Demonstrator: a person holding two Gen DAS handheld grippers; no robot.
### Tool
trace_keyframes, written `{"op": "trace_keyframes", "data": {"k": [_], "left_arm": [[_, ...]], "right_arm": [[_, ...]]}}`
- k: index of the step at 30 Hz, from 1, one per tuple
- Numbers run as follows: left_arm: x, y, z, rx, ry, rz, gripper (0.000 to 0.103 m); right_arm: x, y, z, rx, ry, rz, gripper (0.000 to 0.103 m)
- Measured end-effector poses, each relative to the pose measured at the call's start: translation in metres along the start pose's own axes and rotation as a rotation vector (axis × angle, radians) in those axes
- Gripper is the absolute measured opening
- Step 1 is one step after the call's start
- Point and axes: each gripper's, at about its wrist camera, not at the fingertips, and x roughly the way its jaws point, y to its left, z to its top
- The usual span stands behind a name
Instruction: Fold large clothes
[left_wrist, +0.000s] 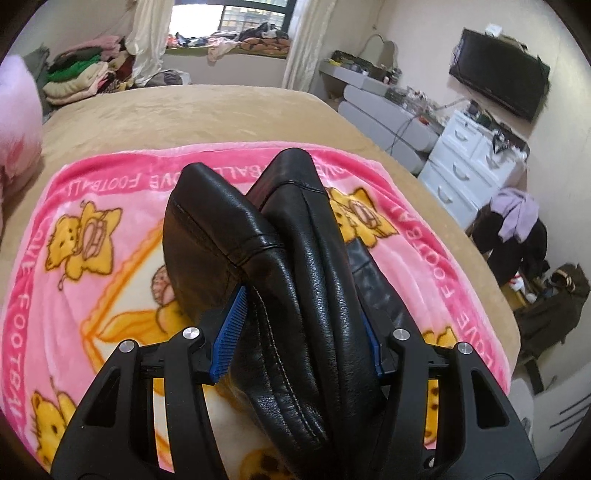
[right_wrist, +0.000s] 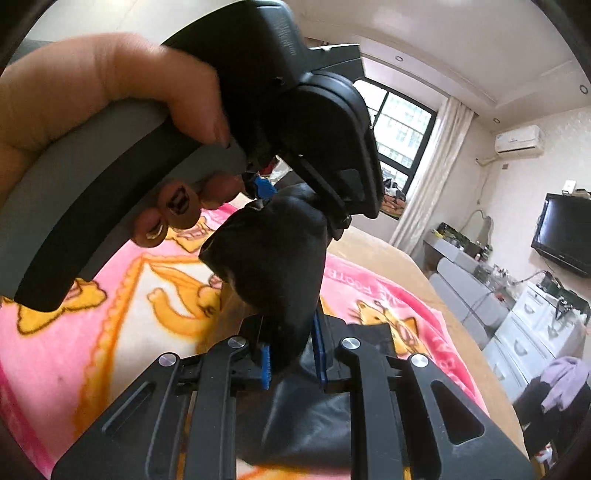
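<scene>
A black leather garment (left_wrist: 295, 240) is bunched in thick folds above a pink cartoon blanket (left_wrist: 110, 229) spread on the beige bed (left_wrist: 184, 110). My left gripper (left_wrist: 301, 332) is shut on a fat bundle of the leather, with its blue pads pressed against both sides. In the right wrist view, my right gripper (right_wrist: 291, 354) is shut on another fold of the same black leather garment (right_wrist: 273, 258). Just ahead and above it, a hand (right_wrist: 110, 92) holds the left gripper (right_wrist: 264, 190), which pinches the top of that fold. The two grippers are close together.
A pink pillow (left_wrist: 18, 122) lies at the bed's left edge. White drawers (left_wrist: 465, 162), a grey dressing table (left_wrist: 388, 110) and a wall television (left_wrist: 498, 77) stand to the right. Clothes are piled at the far left (left_wrist: 81, 74) and on the floor at right (left_wrist: 517, 221).
</scene>
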Motion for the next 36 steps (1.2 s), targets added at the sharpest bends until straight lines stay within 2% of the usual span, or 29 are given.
{"op": "trace_keyframes", "data": {"k": [7, 14, 25, 32, 36], "left_arm": [[0.019, -0.03, 0.001, 0.042, 0.032, 0.008, 0.047], [0.035, -0.051, 0.004, 0.058, 0.055, 0.001, 0.047], [0.059, -0.069, 0.006, 0.067, 0.098, -0.016, 0.047], [0.076, -0.069, 0.006, 0.041, 0.137, -0.04, 0.048], [0.091, -0.073, 0.006, 0.032, 0.179, -0.045, 0.048]], "right_arm": [[-0.002, -0.013, -0.016, 0.072, 0.026, -0.016, 0.016], [-0.004, -0.015, -0.018, 0.124, 0.043, -0.027, 0.016], [-0.004, -0.018, -0.022, 0.215, 0.083, -0.029, 0.016], [-0.001, -0.018, -0.023, 0.278, 0.121, -0.008, 0.016], [0.003, -0.03, -0.031, 0.378, 0.166, 0.041, 0.016]]}}
